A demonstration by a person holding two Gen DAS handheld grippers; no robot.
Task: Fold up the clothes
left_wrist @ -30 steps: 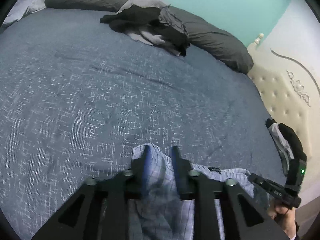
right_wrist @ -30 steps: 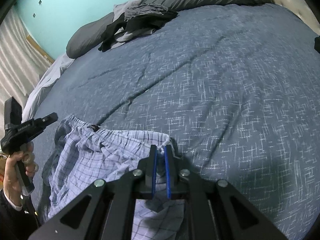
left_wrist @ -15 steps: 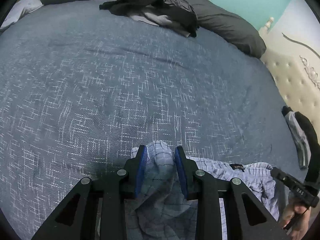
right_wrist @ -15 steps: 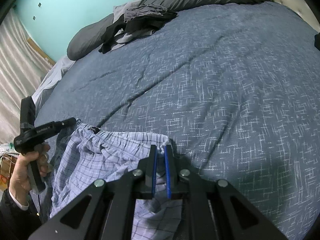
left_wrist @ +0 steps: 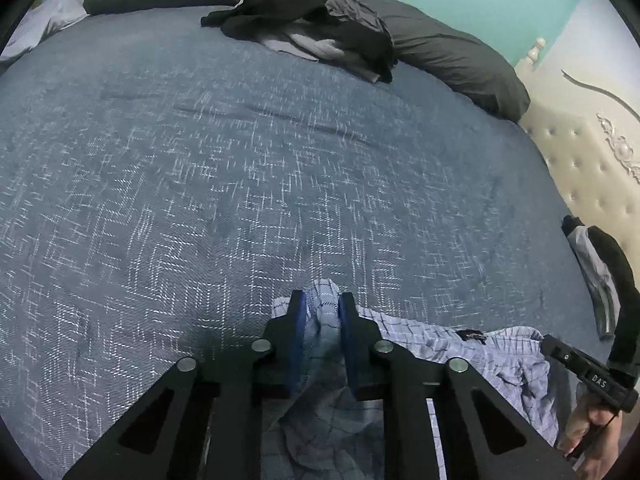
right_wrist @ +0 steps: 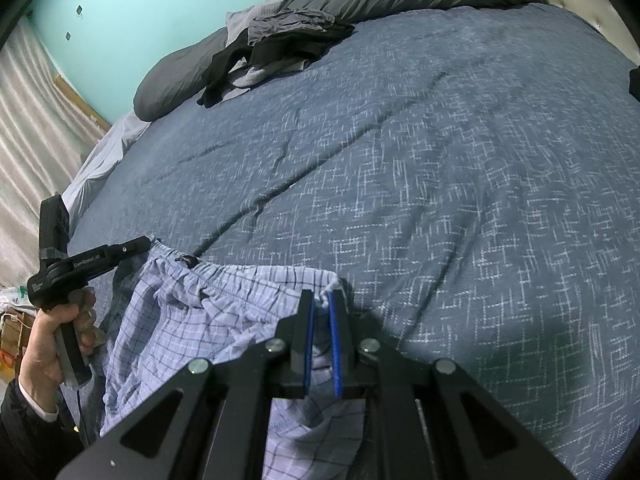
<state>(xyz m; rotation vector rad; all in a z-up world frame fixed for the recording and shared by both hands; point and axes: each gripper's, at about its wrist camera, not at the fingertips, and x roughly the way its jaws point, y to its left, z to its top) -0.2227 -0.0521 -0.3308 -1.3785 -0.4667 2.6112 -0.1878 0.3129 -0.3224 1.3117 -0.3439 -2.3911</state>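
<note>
I have the light blue checked shorts (right_wrist: 208, 320) lying at the near edge of the bed, waistband stretched across toward the far side, the rest bunched under my grippers. My right gripper (right_wrist: 322, 304) is nipped tight on the right end of the waistband, its blue pads narrow with a small fold of cloth pinched between them. My left gripper (left_wrist: 322, 308) sits at the other end of the waistband; its jaws are closing, and a raised tuft of the checked fabric stands between the blue pads, which look to be pressing on it from both sides. In the right wrist view I can see the person's left hand (right_wrist: 60, 332) wrapped round the grip of that left tool. The shorts rest on a blue bedspread (left_wrist: 240, 184) flecked with white. Far across it, a heap of dark and grey clothes (left_wrist: 320, 28) leans on long grey pillows (left_wrist: 452, 60). More dark clothing (left_wrist: 596, 272) hangs by the cream tufted headboard (left_wrist: 584, 176)
</note>
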